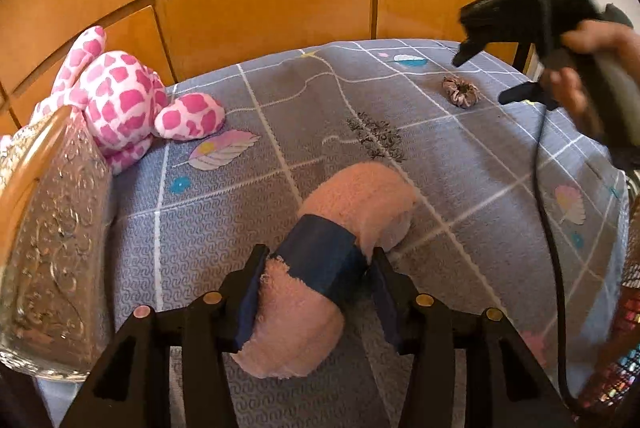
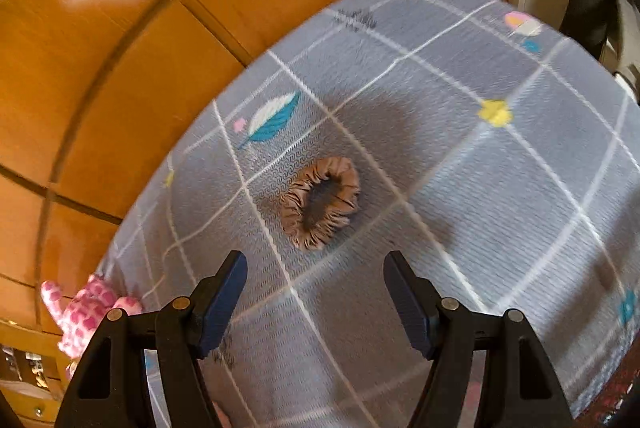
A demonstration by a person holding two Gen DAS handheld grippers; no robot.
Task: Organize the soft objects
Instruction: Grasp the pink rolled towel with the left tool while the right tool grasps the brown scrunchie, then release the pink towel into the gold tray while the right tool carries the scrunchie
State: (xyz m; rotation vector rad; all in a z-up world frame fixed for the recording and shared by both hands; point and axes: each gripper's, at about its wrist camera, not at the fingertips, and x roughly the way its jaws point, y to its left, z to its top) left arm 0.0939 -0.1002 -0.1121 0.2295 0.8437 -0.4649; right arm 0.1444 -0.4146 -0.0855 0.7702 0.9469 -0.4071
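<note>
The left gripper (image 1: 318,280) stood clamped across the middle of the pink plush roll (image 1: 332,260), its long axis running away from the jaws over the grey checked bedcover (image 1: 460,164), with the glass tray (image 1: 52,240) close on its left. The right gripper (image 2: 316,292), jaws apart and empty, hung just short of the brown scrunchie (image 2: 320,202), which lay flat, dead ahead. Open cover ringed the scrunchie; the wooden cabinet (image 2: 100,88) edge stayed well clear.

You see a fuzzy pink plush roll (image 1: 352,204), a shiny wooden wall (image 1: 260,8) up top, a bumpy clear glass tray (image 1: 52,248) lower left.
</note>
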